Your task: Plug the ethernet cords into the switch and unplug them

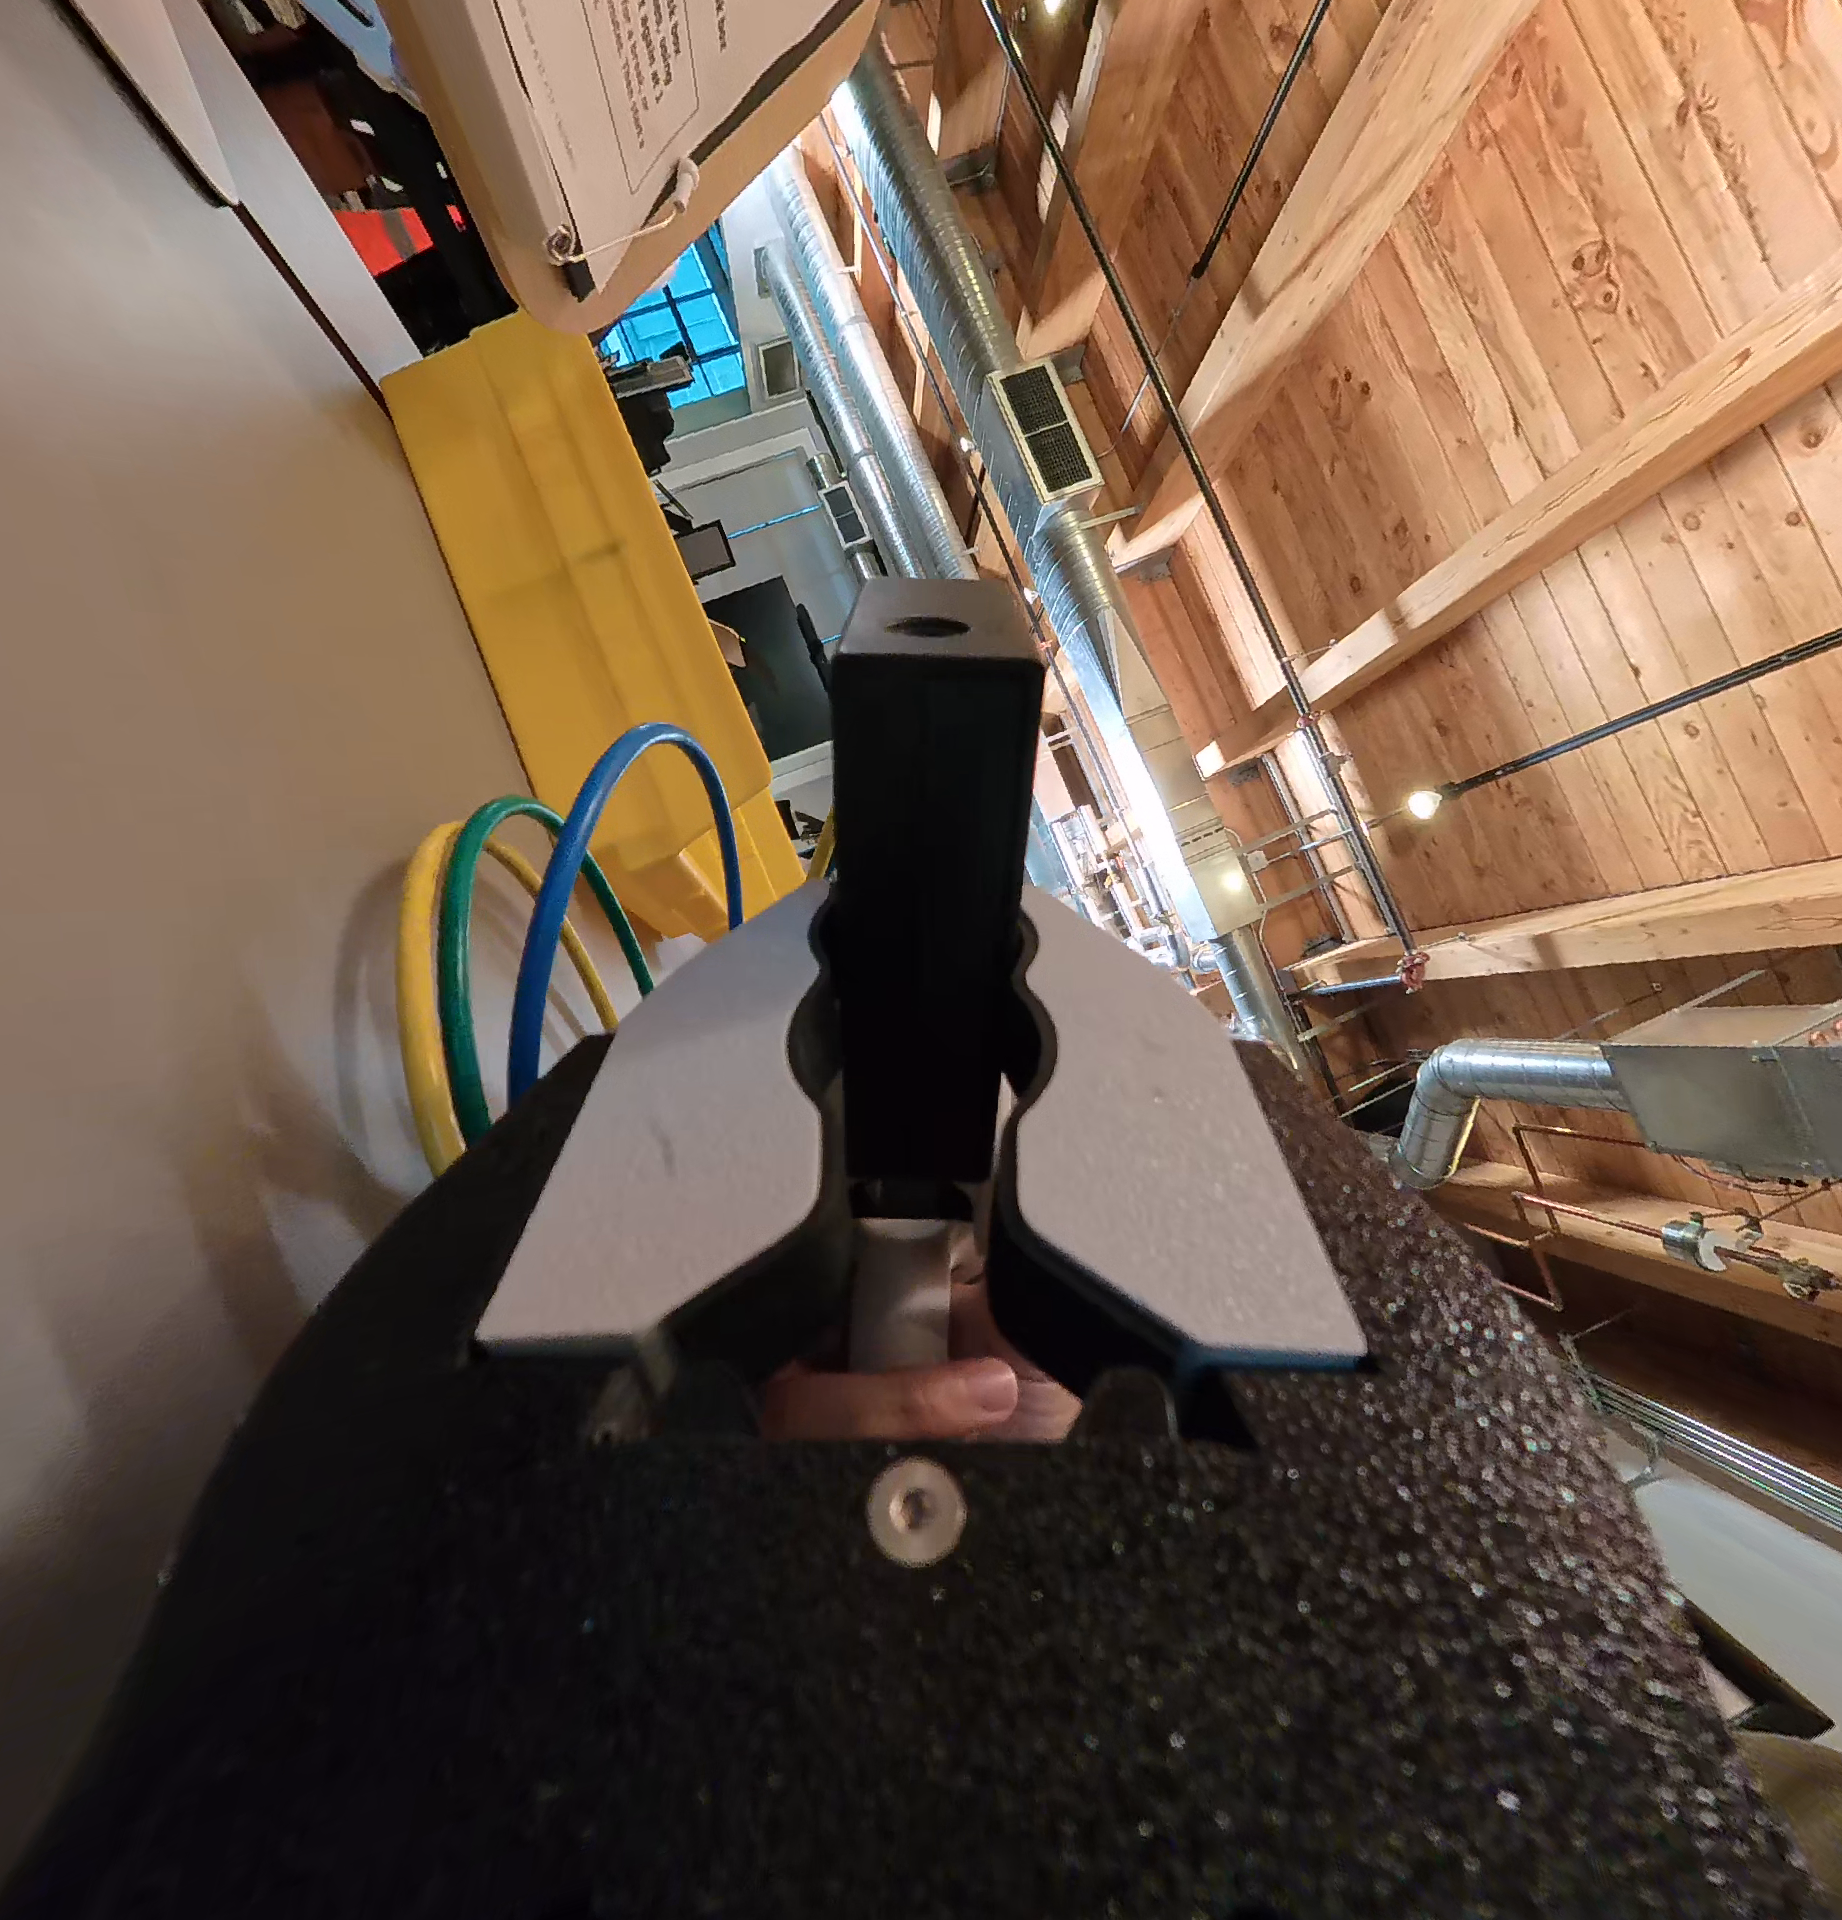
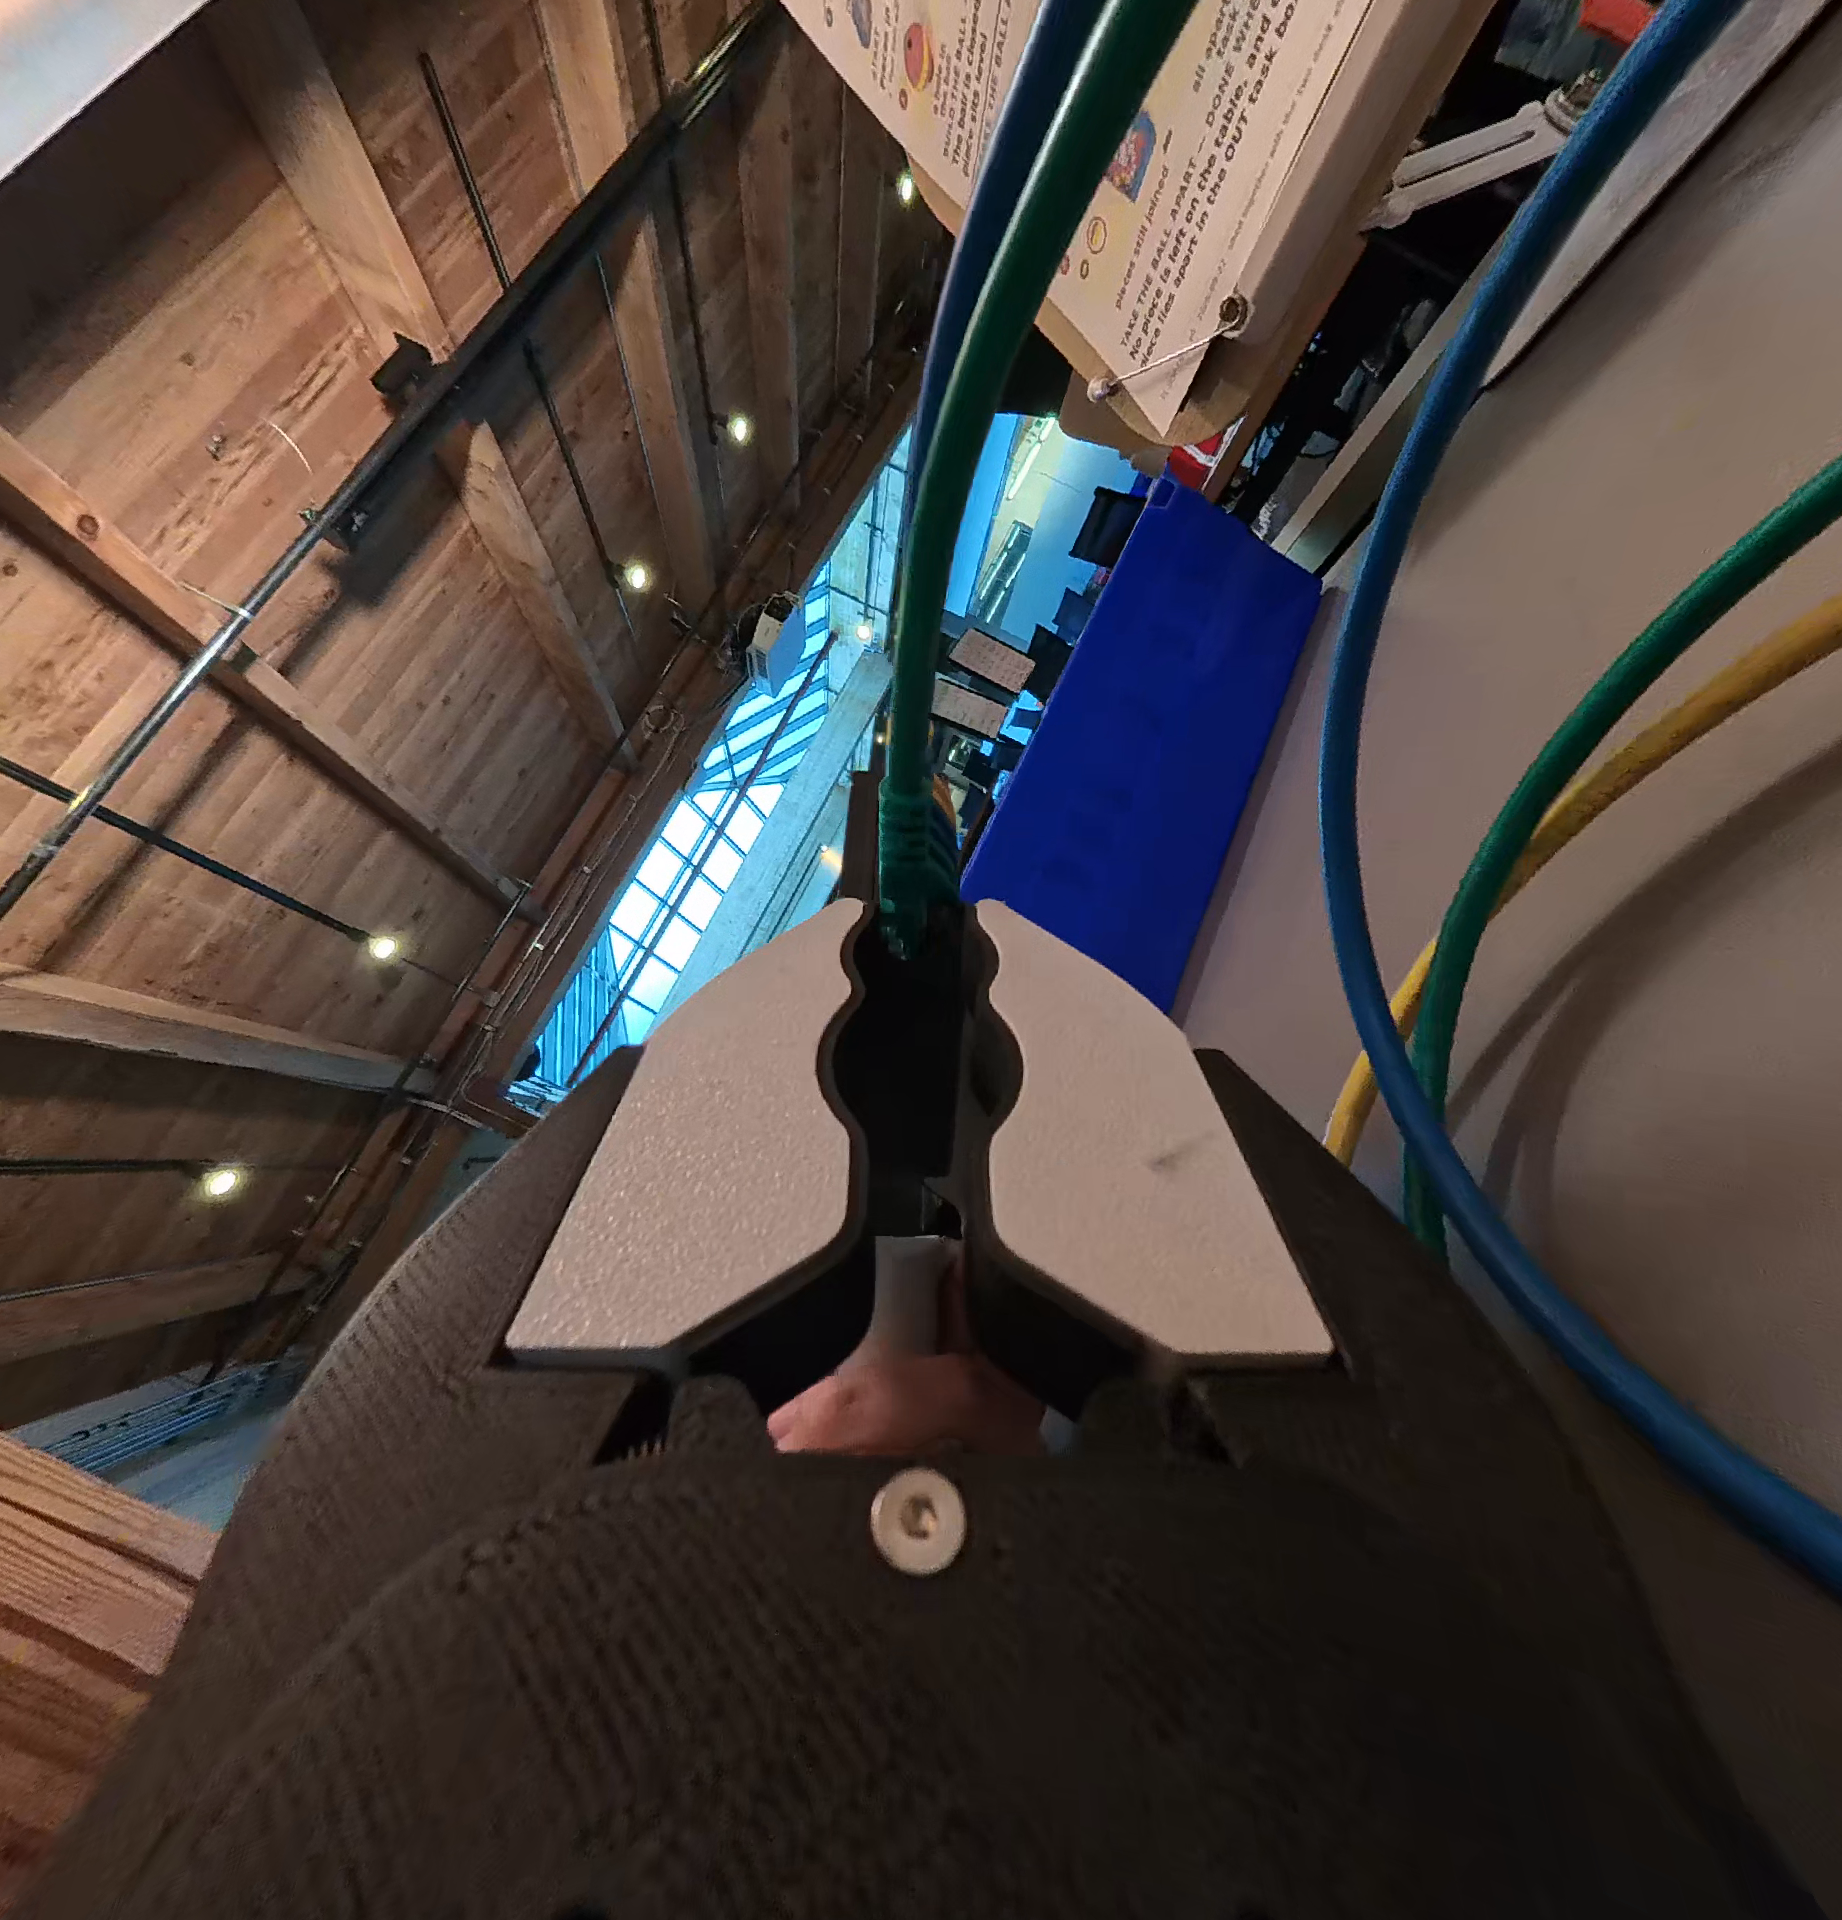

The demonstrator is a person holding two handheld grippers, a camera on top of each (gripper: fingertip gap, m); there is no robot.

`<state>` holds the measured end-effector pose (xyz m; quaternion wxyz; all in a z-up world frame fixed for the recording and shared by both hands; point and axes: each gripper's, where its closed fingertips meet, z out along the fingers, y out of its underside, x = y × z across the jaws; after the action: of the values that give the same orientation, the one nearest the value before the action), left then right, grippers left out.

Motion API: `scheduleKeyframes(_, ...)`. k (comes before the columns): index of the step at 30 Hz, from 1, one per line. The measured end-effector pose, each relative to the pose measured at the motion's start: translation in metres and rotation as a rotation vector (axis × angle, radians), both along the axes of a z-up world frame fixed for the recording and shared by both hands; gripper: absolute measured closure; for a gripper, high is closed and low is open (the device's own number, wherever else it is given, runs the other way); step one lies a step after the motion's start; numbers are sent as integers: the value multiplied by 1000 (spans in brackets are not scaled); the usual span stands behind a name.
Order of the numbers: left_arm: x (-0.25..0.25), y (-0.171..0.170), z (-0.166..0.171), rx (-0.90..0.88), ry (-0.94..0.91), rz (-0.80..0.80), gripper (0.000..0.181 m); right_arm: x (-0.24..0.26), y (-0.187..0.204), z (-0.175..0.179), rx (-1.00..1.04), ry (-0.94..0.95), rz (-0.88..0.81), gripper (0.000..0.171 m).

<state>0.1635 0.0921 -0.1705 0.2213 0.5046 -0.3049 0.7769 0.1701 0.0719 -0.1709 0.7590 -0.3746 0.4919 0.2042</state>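
left tongs (image 1: 925, 997) closed tight on a black rectangular switch box (image 1: 932, 821), held upright between both grey jaws and projecting past the tips. looped yellow cord (image 1: 418, 997), green cord (image 1: 460, 966) and blue cord (image 1: 553, 914) left of the tongs over a pale table (image 1: 169, 727), yellow plastic bin (image 1: 574, 623) beyond.

right tongs (image 2: 917, 935) clamped on the green cord's plug boot (image 2: 909, 831), black body below it between the jaws; cord rising ahead. blue bin (image 2: 1135, 748) just right of the tips.
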Motion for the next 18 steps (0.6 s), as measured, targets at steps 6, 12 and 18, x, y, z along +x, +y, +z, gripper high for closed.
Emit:
scheduleKeyframes(6, 1, 1, -2, 4, 12, 12, 154, 1, 0, -3, -33, -1, -33, 157)
scheduleKeyframes(12, 1, 0, -4, -4, 21, 9, 154, 2, -1, -4, -20, 26, -46, 157)
scheduleKeyframes(18, 1, 1, -2, -13, 20, 10, 154, 0, -1, -2, 33, 28, -42, 157)
